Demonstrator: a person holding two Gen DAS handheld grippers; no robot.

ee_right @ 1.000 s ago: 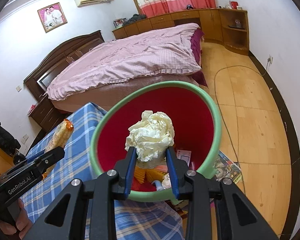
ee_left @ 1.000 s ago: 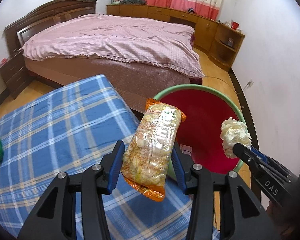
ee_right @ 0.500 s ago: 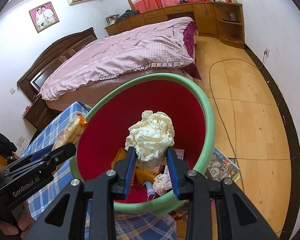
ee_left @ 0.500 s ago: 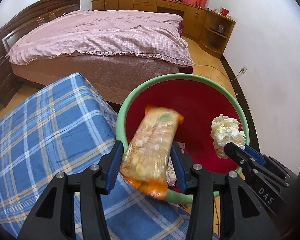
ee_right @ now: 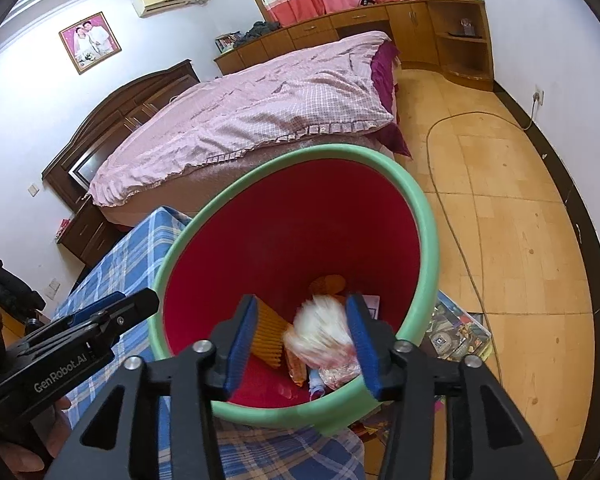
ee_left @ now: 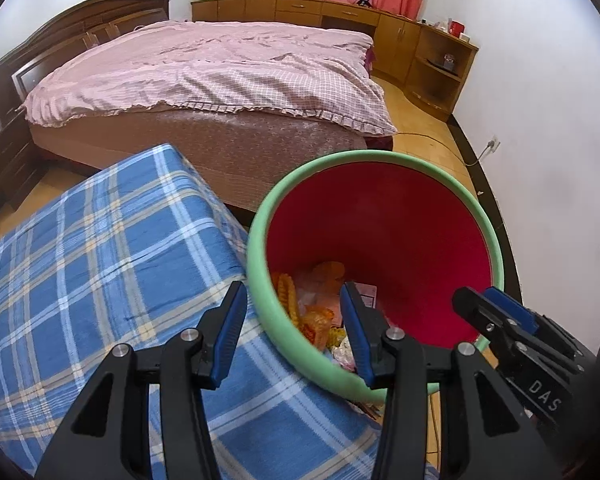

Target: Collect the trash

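Now both tools are hanging over the red bin [ee_right: 284,240]. Left tool [ee_left: 294,334] is gaping empty; right tool [ee_right: 302,346], jaws just widening, is releasing a blurred paper wad [ee_right: 320,334].

Glossy plastic bin [ee_left: 496,240] — woven cloth [ee_left: 100,248]

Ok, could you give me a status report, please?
Left gripper open, empty. Right gripper jaws just opened, paper wad dropping between them into bin. Nothing blocking.
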